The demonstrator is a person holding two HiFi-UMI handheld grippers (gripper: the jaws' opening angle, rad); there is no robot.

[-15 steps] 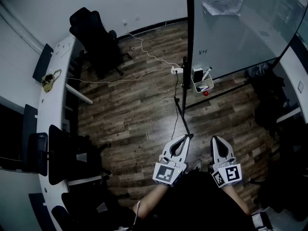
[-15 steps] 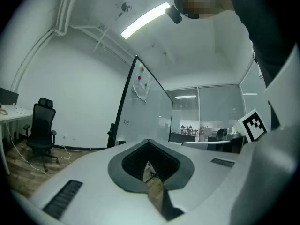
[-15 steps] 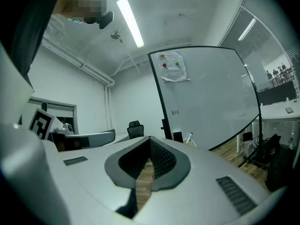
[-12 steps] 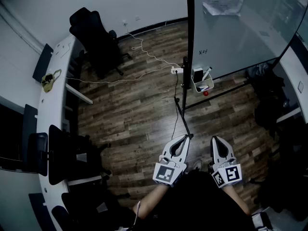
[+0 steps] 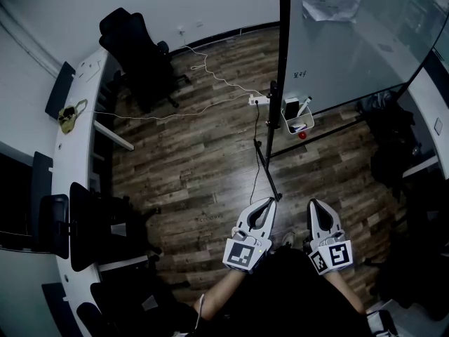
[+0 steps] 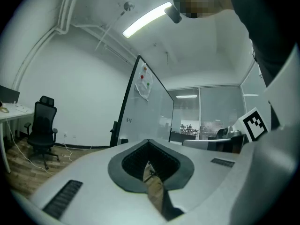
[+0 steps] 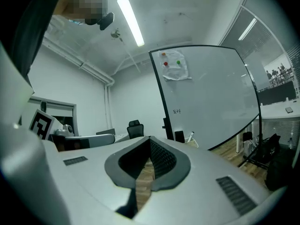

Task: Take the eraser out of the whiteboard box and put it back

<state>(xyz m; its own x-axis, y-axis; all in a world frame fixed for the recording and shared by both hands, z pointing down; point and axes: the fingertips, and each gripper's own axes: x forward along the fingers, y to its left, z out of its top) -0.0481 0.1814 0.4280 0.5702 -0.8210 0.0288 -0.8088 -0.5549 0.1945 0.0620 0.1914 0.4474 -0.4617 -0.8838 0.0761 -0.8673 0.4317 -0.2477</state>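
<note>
The whiteboard stands far ahead of me at the upper right. The white whiteboard box hangs at its lower left corner, with the dark eraser upright in it beside a marker. The right gripper view shows the same box and eraser, small and distant. My left gripper and right gripper are held level close to my body, far short of the box. Both are shut with nothing between the jaws, as the left gripper and right gripper views show.
A black office chair stands at the back left beside a long white desk. A white cable and power strip lie on the wooden floor. The whiteboard's stand leg runs towards me. Dark bags sit at the right.
The head view has shifted slightly, so the whiteboard and its box sit a little further right in the picture. Both grippers keep their place and stay shut.
</note>
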